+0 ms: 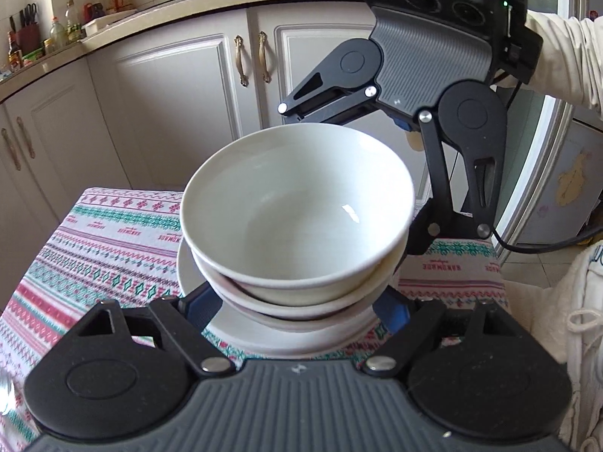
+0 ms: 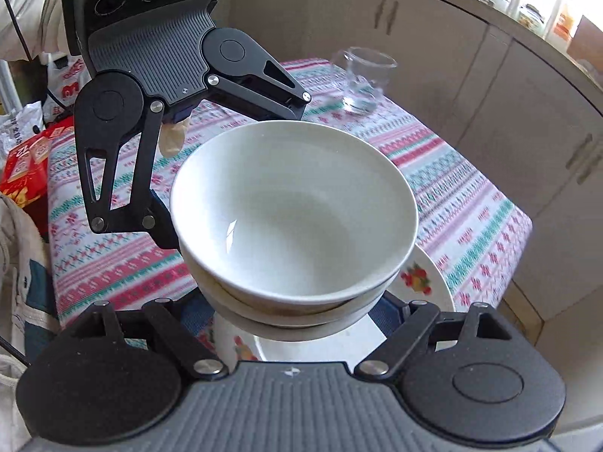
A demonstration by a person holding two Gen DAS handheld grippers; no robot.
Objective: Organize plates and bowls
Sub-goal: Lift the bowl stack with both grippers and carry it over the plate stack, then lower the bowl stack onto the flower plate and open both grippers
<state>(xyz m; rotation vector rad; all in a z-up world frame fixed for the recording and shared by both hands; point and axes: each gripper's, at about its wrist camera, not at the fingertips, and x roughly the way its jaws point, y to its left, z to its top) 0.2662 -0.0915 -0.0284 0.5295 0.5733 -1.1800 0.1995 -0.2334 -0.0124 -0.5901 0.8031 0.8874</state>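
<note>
A stack of white bowls fills the middle of both views. My left gripper is shut on the lower part of the stack, with blue pads on each side. My right gripper grips the same bowl stack from the opposite side, one of its fingers against the far wall. Under the stack lies a white plate with a fruit motif on the patterned tablecloth. I cannot tell whether the stack touches the plate.
A clear glass jar stands at the table's far end and a red box lies beside its left side. Pale cabinets and a counter with bottles lie beyond the table. A person's light sleeve reaches in from the right.
</note>
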